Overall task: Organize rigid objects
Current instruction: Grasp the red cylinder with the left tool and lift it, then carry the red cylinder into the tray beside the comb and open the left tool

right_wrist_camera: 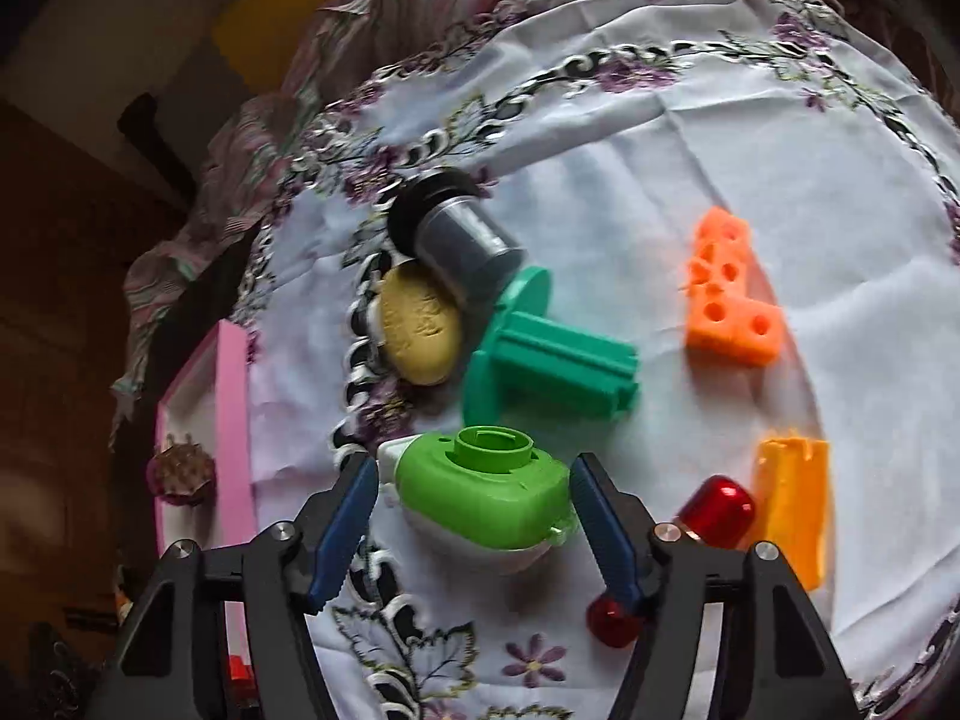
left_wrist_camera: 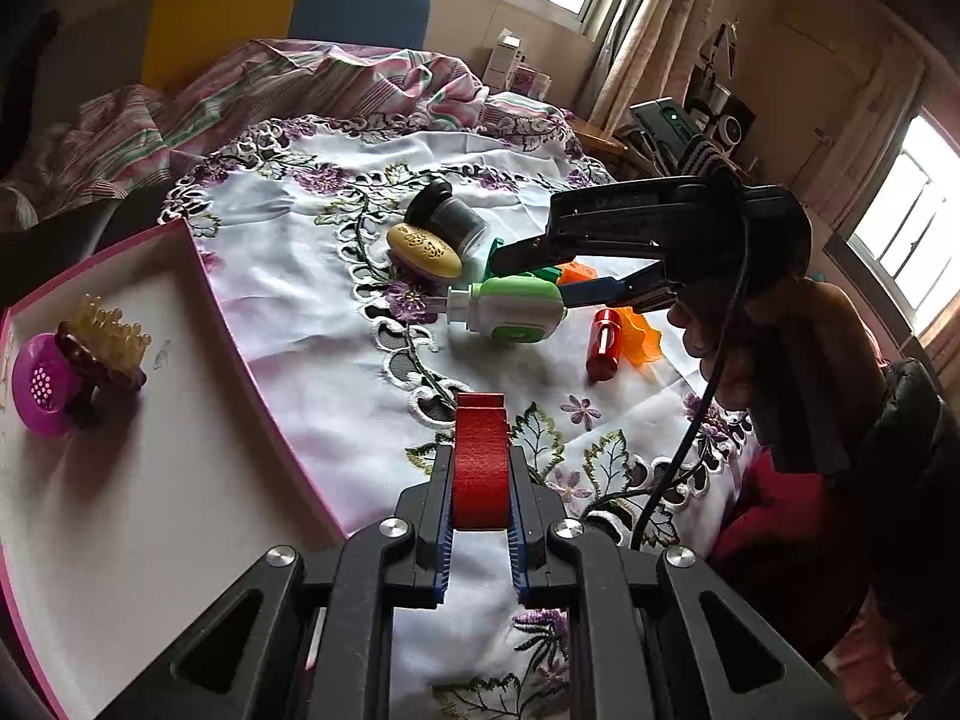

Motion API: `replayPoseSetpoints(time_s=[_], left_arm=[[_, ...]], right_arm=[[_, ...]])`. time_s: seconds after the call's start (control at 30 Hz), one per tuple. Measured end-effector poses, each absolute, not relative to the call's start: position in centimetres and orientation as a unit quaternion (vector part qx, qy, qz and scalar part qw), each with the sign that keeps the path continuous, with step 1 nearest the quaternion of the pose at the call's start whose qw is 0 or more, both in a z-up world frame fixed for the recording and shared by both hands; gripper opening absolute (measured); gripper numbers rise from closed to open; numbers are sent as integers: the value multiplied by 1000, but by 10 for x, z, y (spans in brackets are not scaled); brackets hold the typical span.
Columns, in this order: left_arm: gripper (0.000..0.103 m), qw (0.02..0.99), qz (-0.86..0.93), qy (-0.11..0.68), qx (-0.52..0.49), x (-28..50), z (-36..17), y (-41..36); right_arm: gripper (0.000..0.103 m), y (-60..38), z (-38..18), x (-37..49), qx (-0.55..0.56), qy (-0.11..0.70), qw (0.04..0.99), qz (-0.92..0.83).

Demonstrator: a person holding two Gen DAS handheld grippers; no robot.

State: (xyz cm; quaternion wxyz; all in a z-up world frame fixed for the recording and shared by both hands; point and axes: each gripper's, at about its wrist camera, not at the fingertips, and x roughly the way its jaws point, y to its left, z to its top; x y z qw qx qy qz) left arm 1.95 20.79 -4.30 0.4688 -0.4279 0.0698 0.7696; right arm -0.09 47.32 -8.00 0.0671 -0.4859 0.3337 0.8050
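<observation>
The right gripper [right_wrist_camera: 474, 516] straddles the green-and-white gadget [right_wrist_camera: 486, 498], jaws spread, unclosed; the left gripper [left_wrist_camera: 480, 480] clamps a red block [left_wrist_camera: 479, 468]

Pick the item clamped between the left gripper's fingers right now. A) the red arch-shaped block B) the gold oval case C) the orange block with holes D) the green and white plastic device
A: the left gripper is shut on the red arch-shaped block, held above the embroidered white tablecloth.

Counted on the embroidered cloth: one green-and-white device [right_wrist_camera: 486, 498], one green flanged block [right_wrist_camera: 552, 354], one dark jar [right_wrist_camera: 462, 246], one yellow oval case [right_wrist_camera: 420, 330], one red cylinder [right_wrist_camera: 717, 510], two orange pieces [right_wrist_camera: 729, 294] [right_wrist_camera: 792, 510]. In the pink-rimmed tray [left_wrist_camera: 198, 252]: one purple strainer [left_wrist_camera: 42, 384], one bristle brush [left_wrist_camera: 108, 339]. One red block [left_wrist_camera: 480, 468] is in the left gripper [left_wrist_camera: 480, 534].
</observation>
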Motion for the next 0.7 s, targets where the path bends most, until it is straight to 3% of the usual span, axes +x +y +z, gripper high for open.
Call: replayPoseSetpoints(time_s=[0.4, 0.7], left_arm=[[15, 438, 785, 51, -436, 10, -44, 182], [15, 421, 793, 39, -438, 3, -45, 166]], right_arm=[[68, 445, -73, -8, -499, 265, 16, 825], [81, 420, -61, -9, -489, 154, 8, 859]])
